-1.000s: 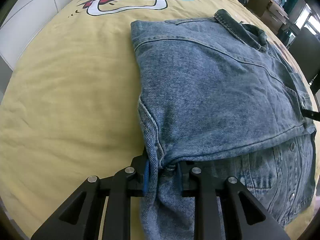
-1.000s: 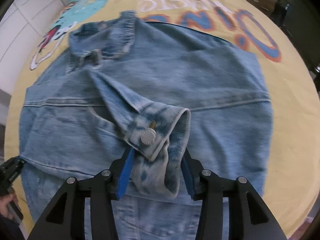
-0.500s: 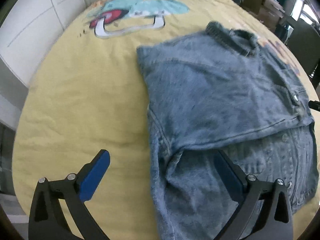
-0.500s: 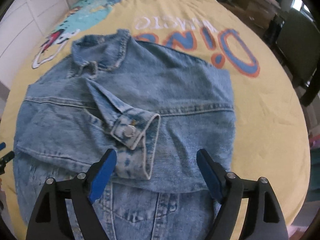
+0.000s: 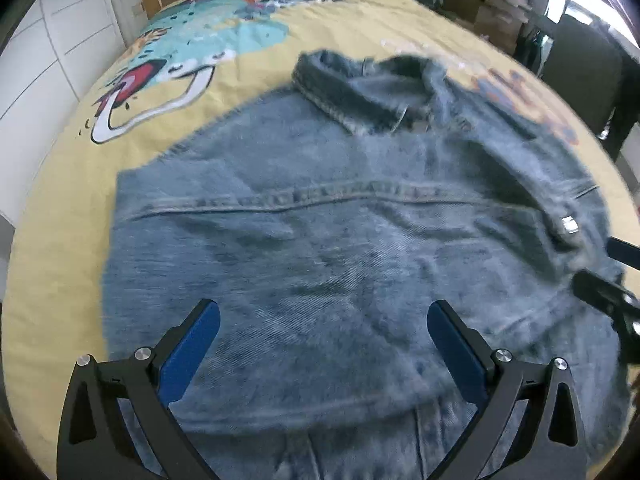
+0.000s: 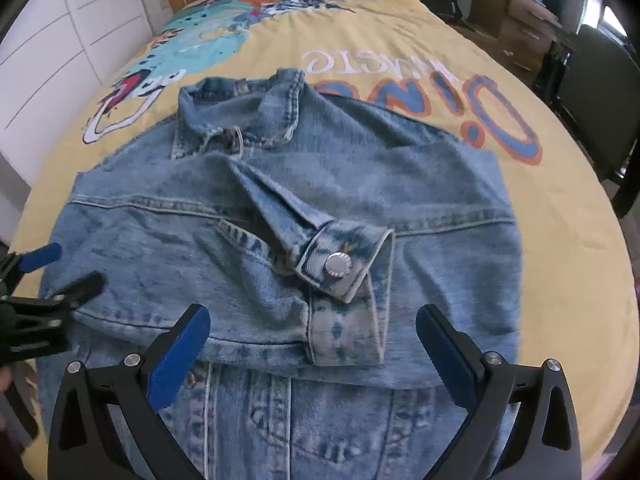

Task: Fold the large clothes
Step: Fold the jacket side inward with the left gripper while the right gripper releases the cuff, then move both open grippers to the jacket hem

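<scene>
1. A bed with a yellow cover point(image 6: 400, 28) printed with a cartoon and big lettering fills both views.
2. A blue denim jacket point(image 6: 420, 200) lies flat in the middle of the cover, collar point(image 6: 256, 116) toward the headboard, both sleeves folded in across its body.
3. One sleeve crosses the top, and its cuff point(image 6: 344, 264) with a silver snap button point(image 6: 337, 265) rests near the jacket's middle.
4. The right gripper point(image 6: 312, 350) hovers above the cuff, its jaws opening wide; denim lies below the gap, but neither blue pad touches it.
5. The left gripper point(image 5: 322, 344) hangs over the jacket's near part, jaws spread fully and holding nothing; this view is blurred.
</scene>
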{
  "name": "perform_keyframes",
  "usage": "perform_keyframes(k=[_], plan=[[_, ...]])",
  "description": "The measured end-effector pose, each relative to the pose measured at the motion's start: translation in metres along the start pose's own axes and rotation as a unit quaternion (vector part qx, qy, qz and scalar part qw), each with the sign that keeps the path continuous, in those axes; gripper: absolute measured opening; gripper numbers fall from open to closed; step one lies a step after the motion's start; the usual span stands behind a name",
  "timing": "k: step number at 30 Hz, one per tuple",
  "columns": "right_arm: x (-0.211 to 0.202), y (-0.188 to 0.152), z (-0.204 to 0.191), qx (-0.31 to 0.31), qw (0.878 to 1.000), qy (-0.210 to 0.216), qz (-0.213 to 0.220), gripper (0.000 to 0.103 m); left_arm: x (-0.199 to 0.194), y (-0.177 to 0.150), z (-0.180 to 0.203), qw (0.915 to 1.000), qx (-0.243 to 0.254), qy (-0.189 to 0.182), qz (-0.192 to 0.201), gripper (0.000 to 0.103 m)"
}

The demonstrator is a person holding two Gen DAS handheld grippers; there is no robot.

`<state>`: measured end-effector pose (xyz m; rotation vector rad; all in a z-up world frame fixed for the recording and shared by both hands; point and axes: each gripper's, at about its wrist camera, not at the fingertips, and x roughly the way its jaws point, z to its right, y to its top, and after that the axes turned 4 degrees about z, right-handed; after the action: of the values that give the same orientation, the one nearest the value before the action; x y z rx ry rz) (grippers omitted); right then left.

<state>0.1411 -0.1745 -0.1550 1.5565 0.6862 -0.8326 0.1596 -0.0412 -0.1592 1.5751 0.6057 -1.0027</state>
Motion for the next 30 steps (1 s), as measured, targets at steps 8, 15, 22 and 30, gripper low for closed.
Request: perform_keyframes(k=[8,15,22,30], plan=[[0.032,-0.018,0.038,0.008,1.000,-0.020,-0.015,0.103,0.012,-0.022,-0.041,0.9992,-0.018,-0.036,0.008,0.103],[0.036,-0.024,0.048,0.011,1.000,-0.002,-0.013,0.103,0.012,-0.024,-0.042,0.9980,-0.046,-0.042,0.005,0.102],[-0.010,-0.031,0.054,-0.011,1.000,-0.004,-0.004,0.103,-0.036,-0.036,-0.061,0.9959,-0.068,-0.051,-0.032,0.102],[-0.076,-0.100,0.111,-0.008,1.000,-0.020,-0.018,0.103,-0.111,-0.110,-0.093,0.9968,-0.049,-0.009,-0.062,0.102]])
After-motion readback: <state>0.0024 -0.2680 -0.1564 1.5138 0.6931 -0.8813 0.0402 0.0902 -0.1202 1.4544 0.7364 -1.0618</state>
